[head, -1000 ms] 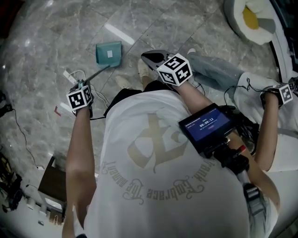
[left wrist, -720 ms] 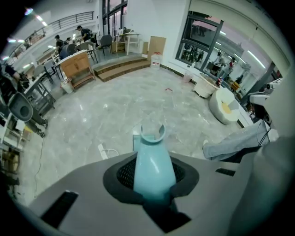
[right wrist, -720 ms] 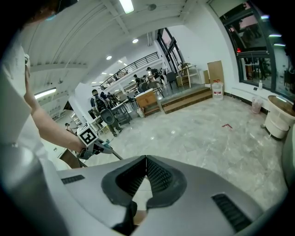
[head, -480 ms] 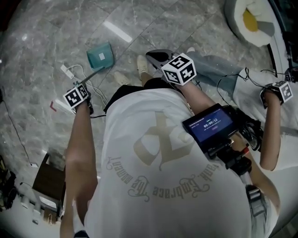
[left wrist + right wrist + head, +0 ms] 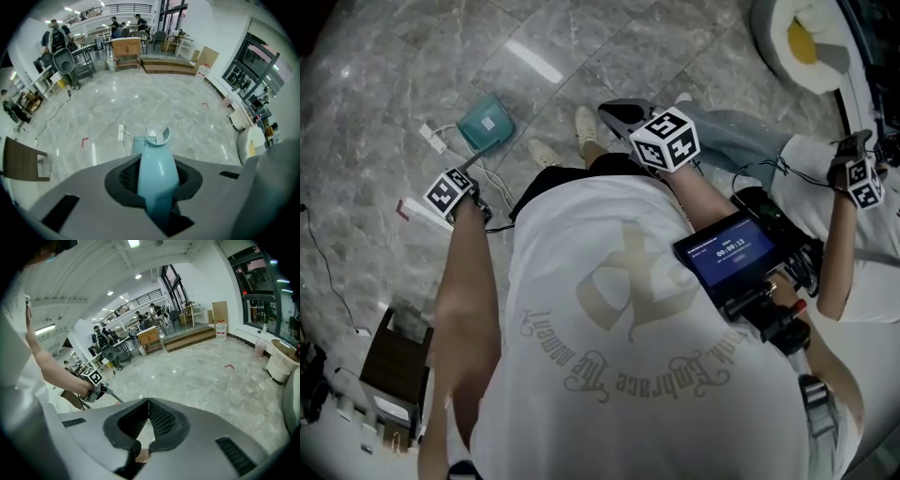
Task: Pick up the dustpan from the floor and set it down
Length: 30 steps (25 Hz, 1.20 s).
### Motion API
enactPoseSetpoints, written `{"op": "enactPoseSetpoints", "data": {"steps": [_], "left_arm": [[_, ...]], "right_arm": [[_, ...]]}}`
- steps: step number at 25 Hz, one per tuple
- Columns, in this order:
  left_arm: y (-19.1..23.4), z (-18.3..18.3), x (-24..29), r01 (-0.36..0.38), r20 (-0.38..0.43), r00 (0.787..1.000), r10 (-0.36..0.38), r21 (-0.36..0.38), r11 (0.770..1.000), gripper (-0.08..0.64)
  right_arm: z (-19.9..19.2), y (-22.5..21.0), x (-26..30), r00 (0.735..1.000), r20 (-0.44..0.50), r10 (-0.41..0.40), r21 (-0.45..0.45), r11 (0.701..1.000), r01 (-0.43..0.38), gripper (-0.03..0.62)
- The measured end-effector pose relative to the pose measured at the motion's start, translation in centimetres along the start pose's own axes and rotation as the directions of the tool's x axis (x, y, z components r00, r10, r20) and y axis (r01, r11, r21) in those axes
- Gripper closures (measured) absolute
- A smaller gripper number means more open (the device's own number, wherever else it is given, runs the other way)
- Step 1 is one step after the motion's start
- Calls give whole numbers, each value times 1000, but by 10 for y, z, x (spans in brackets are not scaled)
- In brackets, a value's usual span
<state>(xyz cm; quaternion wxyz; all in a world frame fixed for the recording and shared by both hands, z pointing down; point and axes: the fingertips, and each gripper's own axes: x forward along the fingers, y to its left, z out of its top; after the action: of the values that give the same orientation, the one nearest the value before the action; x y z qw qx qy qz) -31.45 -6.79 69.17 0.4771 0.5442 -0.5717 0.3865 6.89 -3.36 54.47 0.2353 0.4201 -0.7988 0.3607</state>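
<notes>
- Ground surface, a grey veined marble floor [image 5: 384,75], is spreading under the whole scene; it is the place where the task's thing has to end up.
- Standing over it, a person in a white printed T-shirt [image 5: 609,328] is reaching both arms forward, so that each tool is working within the head view.
- Task object, a teal plastic dustpan [image 5: 486,125] with a long slim handle, is sitting low ahead of the person's feet. Whether its pan is touching the marble or hanging just above it cannot be told.
- On the person's left, the left gripper [image 5: 157,180] is pointing steeply down. Its jaws are pinching the upper end of the handle, so the pan is riding at the far end, clear of the legs. This is judged a posture for setting down.
- On the other side, the right gripper [image 5: 149,418] is hovering with its jaws pressed together on nothing, probably idling because one grip is carrying the load.
- Nearby, a white power strip [image 5: 121,133] with its cable is lying just beside the pan and may be fouling the landing spot.
</notes>
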Motion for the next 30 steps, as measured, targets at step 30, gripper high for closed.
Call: {"op": "enactPoseSetpoints", "data": {"steps": [30], "left_arm": [[-13,-45,39,58,-57,997,-54,62,996,459]], "right_arm": [[-22,-17,-13,998,-42,-50,-10,999,50,575]]}}
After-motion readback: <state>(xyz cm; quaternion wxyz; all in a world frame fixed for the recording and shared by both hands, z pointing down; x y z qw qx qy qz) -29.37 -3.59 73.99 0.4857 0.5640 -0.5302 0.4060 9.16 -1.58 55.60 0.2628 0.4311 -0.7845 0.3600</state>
